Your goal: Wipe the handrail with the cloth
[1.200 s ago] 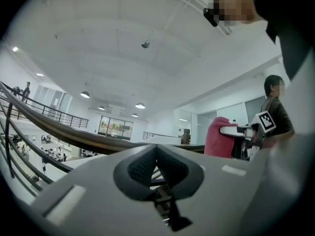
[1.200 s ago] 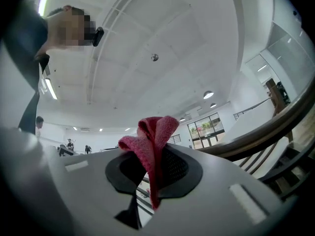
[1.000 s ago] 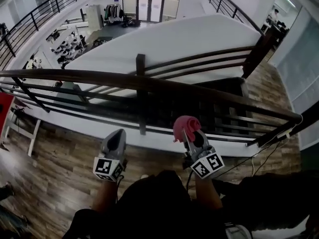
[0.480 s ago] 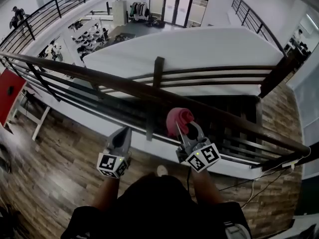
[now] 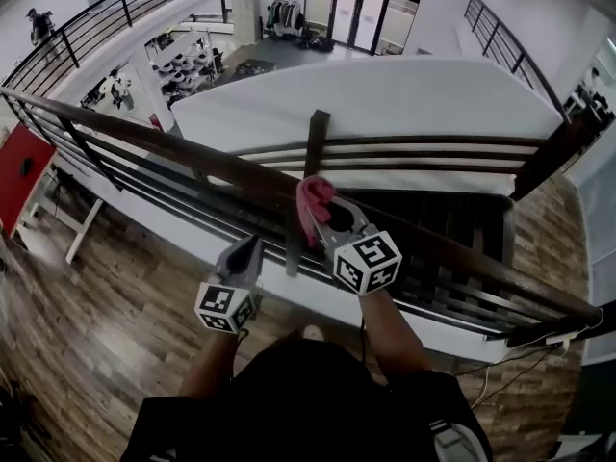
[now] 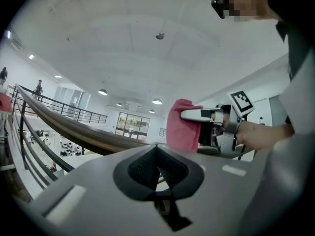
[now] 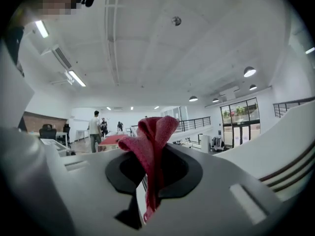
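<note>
Right at the handrail [image 5: 192, 152], the right gripper [image 5: 327, 224] has its jaws clamped on the pink cloth [image 5: 313, 205], apparently touching the handrail's top, I'd guess for wiping. The left gripper [image 5: 245, 253] hangs just below the handrail, jaws together and empty, probably just out of the way.

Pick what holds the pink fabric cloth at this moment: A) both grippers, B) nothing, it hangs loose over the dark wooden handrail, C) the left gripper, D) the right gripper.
D: the right gripper is shut on the pink fabric cloth, which sticks up from between its jaws, while the left gripper is shut with nothing in it.
</note>
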### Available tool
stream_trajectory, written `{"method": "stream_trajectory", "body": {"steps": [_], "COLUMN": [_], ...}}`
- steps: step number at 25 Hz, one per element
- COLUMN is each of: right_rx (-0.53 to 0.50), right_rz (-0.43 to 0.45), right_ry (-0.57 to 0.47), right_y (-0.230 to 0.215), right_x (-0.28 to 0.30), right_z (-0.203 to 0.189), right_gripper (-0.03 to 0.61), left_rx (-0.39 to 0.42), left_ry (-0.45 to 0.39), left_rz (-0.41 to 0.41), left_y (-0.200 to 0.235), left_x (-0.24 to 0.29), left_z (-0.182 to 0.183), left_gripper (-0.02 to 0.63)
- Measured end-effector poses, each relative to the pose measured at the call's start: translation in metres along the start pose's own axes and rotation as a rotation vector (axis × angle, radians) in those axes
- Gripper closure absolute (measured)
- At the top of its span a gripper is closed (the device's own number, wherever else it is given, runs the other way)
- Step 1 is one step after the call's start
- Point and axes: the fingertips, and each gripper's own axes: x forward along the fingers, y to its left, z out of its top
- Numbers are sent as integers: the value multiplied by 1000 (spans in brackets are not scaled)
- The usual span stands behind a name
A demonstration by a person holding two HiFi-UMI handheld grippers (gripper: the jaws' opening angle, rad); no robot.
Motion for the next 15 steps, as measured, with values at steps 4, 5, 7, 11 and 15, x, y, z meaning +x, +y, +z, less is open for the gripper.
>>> {"method": "stream_trajectory", "body": {"steps": [4,5,7,11,15], "right_rx": [-76,-111,-201,-405,-473], "right_rz": [-26,-43,-87,-176,-188], "right_ry": [152,198,298,488,552], "right_y": [-14,-19,-29,-47,-52], "right_x": [35,41,52,57,52], "right_z": [-11,-17,-31,-57,-65], "right_gripper": [529,529,529,529,529], "left_rx": [18,31,51,53,42], "left_ry": [-5,-6,-7,20,44], "left_rz": [4,-2,-6,13,30], "left_y": [4,3,2,4,-2], "left_x": [10,14,18,15,12], "left_z": [9,12,17,11,2], "left_gripper": [615,615,615,615,615]}}
